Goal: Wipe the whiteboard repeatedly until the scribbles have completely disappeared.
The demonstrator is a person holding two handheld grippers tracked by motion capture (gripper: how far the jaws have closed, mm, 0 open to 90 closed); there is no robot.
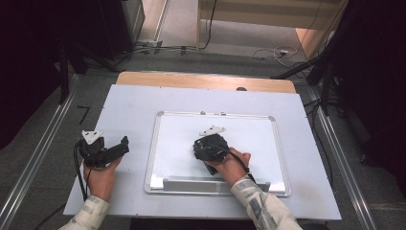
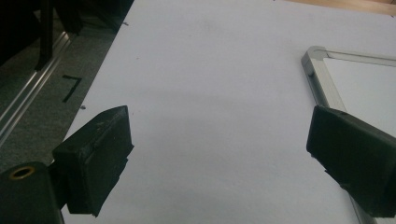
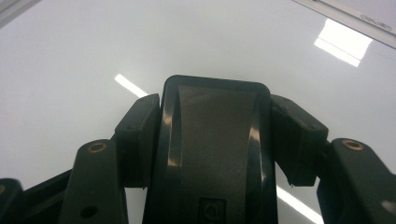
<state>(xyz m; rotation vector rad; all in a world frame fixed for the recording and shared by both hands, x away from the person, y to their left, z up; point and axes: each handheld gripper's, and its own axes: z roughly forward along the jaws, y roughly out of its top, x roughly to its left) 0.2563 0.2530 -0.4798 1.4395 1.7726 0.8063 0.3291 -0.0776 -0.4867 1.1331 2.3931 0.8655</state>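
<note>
Lying near the middle of the whiteboard [image 1: 280, 143], a black eraser [image 3: 215, 140] was clamped between the right gripper [image 1: 209, 146]'s jaws, pressed to the glossy surface. That board sat on the pale table [image 1: 129, 103], towards its right edge. By the left edge, the left gripper [image 1: 115, 149] hovered, jaws wide and empty.

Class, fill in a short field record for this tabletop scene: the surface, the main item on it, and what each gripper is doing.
surface: white sheet over a wooden table
main item: whiteboard, silver frame, lying flat
right gripper: shut on a black eraser, over the whiteboard
left gripper: open, nothing between the jaws, left of the whiteboard
board surface: looks clean
</note>
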